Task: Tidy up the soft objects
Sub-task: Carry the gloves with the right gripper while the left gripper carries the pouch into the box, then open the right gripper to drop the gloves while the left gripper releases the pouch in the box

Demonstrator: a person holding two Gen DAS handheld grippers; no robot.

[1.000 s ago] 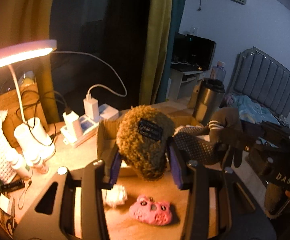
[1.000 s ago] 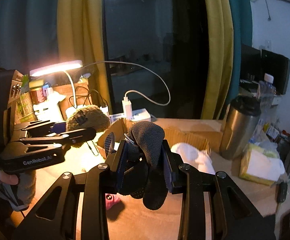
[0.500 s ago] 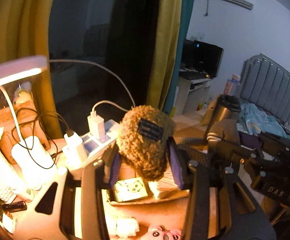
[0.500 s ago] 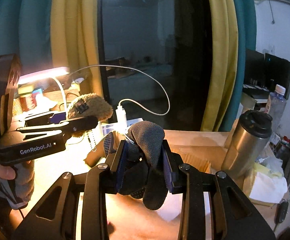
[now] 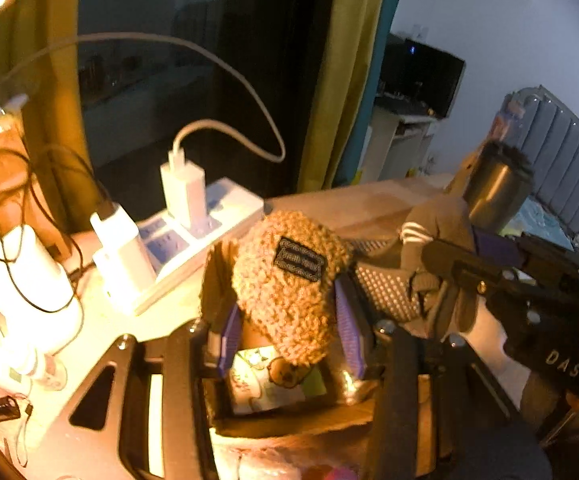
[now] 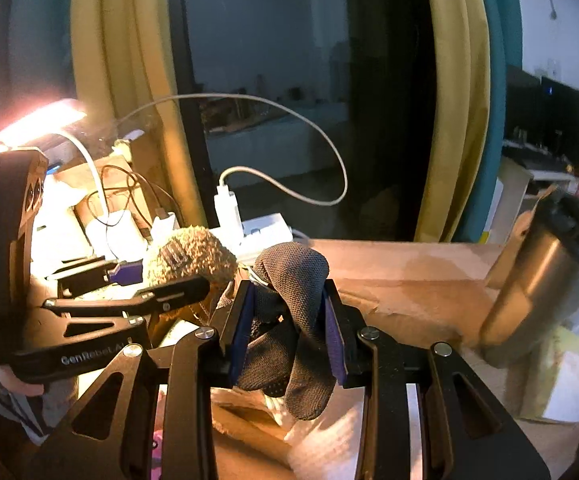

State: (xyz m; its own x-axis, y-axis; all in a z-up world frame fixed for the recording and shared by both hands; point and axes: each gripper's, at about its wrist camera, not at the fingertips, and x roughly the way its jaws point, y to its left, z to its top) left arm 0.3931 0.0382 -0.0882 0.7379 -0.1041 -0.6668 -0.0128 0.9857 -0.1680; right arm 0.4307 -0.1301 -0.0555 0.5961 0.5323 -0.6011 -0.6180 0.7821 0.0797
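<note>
the left gripper (image 5: 289, 336) had its purple-padded fingers (image 5: 347, 330) closed on a fuzzy tan knitted pouch with a black sewn label (image 5: 289, 292), held in the air above an open brown cardboard box (image 5: 289, 420) on the wooden worktop (image 5: 369, 204). inside the box, right under the pouch, lay a pale printed packet with a cartoon bear (image 5: 273, 380). the right gripper (image 6: 287, 332) had its fingers (image 6: 239, 328) clamped on a dark grey knitted glove with grip dots (image 6: 293, 320), which drooped below the pads just beside the pouch, over the same box. a white power strip with two white chargers plugged in (image 5: 193, 232) sat toward the worktop's far edge by the window, with a lit white desk lamp (image 6: 37, 120) toward its left edge, and a steel travel tumbler with a black lid (image 6: 537, 280) stood toward its right edge.
</note>
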